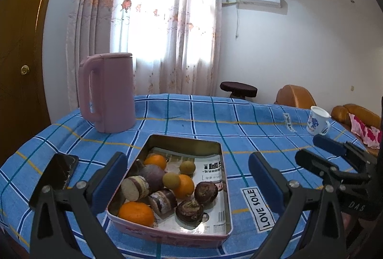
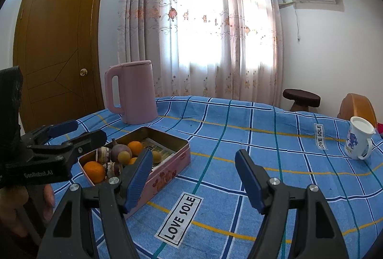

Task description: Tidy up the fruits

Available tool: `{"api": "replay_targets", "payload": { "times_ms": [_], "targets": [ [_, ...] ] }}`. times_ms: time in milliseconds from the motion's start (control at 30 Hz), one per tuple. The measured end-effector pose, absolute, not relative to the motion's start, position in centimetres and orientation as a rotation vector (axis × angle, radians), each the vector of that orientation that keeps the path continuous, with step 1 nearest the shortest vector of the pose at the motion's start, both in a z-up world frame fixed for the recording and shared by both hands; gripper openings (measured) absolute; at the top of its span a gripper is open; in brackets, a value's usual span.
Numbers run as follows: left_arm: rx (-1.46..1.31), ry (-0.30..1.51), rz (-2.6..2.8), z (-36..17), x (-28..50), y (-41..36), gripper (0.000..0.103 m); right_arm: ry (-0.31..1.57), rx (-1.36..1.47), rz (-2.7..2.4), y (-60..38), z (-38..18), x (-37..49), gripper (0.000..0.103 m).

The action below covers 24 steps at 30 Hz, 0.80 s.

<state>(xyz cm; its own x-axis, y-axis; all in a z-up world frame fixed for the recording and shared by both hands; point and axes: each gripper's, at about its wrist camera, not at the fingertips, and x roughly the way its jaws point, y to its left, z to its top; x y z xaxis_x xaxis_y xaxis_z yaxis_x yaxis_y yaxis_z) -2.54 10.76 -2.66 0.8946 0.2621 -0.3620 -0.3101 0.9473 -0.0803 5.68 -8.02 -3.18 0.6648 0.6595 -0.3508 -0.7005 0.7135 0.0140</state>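
Left gripper (image 1: 188, 177): the fingers are seen wide apart, with nothing clamped; the tin lies between and beyond them in the left wrist view, untouched by the blue pads
Right gripper (image 2: 194, 177): the fingers are held apart over the cloth, nothing between them; the left finger is seen in front of the tin's near right corner, and whether it touches the tin cannot be told
Tin (image 1: 225, 172): a shallow rectangular metal box with pink flowered sides, set on the surface near the left gripper, lined with printed paper (image 1: 210, 168)
Fruits: three oranges are seen in the tin, one at the near left corner (image 1: 136, 213), one in the middle (image 1: 185, 186), one at the far end (image 1: 155, 160); two small yellow-green round fruits (image 1: 171, 180) lie among them
Other contents: a purple root (image 1: 153, 174), a cut piece with a pale face (image 1: 134, 188) and brown marbled cake-like pieces (image 1: 205, 192) are packed together with the fruits, mostly in the left and near part
Kettle (image 1: 107, 93): a pink jug with handle, standing upright on the far left of the surface, apart from the tin
Mug (image 2: 359, 141): white with a blue flower, standing at the far right
Phone (image 1: 56, 177): a dark handset lying flat left of the tin
Surface (image 2: 239, 129): covered by a blue checked cloth with "LOVE SOLE" labels
Person: part of a hand (image 2: 47, 199) is seen under the left gripper
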Motion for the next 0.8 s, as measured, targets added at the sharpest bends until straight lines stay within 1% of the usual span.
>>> {"api": "replay_targets", "payload": {
  "times_ms": [267,533,800],
  "targets": [
    [-0.081,0.347,0.321,-2.3,-2.5,9.7,0.103,0.331,-0.129,0.755,-8.4,-3.0,5.5,0.072],
    [-0.070,0.327,0.320,-2.0,-2.7,9.3,0.103,0.335,-0.130,0.748,-8.5,-3.2,5.8,0.073],
    [-0.081,0.344,0.263,-2.2,-2.5,9.0,0.103,0.340,-0.130,0.737,-9.0,-3.4,6.0,0.073]
  ]
}}
